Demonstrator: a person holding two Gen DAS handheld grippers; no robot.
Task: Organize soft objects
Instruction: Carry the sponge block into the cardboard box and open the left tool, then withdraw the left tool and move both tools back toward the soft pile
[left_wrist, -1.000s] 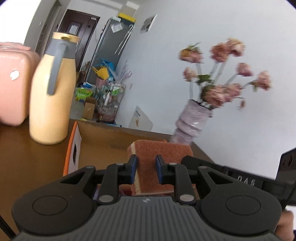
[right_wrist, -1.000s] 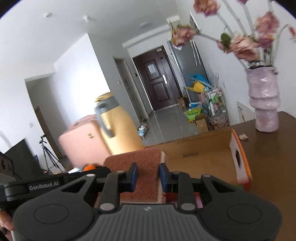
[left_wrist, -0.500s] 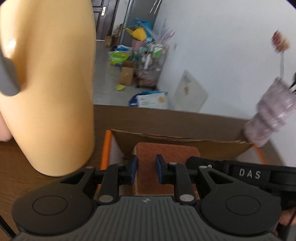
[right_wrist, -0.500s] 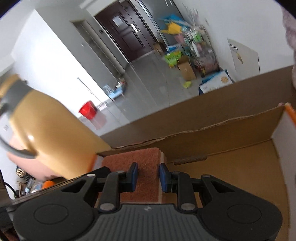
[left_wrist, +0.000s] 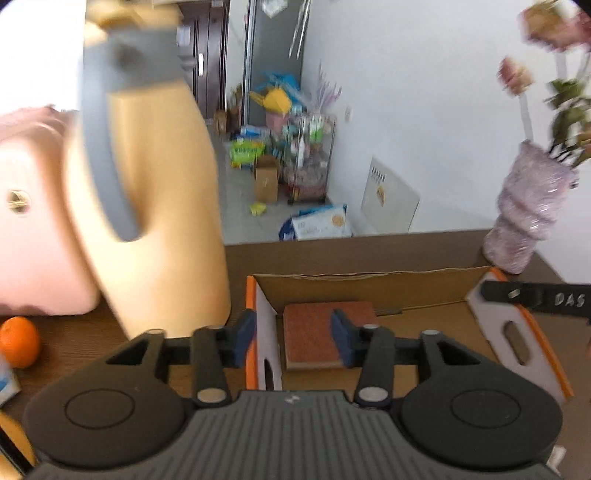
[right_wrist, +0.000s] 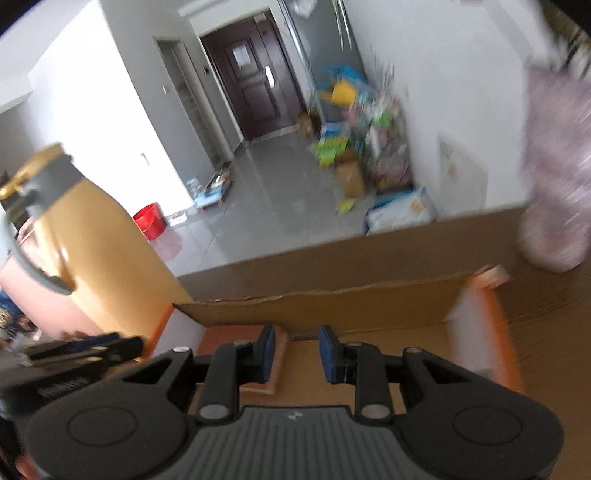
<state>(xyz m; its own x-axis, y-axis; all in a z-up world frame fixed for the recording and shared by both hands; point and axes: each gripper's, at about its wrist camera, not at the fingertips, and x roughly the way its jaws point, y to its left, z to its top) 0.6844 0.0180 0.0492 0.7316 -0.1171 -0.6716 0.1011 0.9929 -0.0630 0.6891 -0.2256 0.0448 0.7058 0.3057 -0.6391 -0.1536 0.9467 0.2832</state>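
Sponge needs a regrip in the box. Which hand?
Left, probably: the left gripper has just opened its jaws wide, and the sponge lies straight ahead of them. The right gripper sits off to the sponge's side, jaws narrower.

yellow jug (left_wrist: 155, 221) beside pink case (left_wrist: 33, 221) | orange (left_wrist: 19, 341) on table | purple vase (left_wrist: 528, 218), flowers
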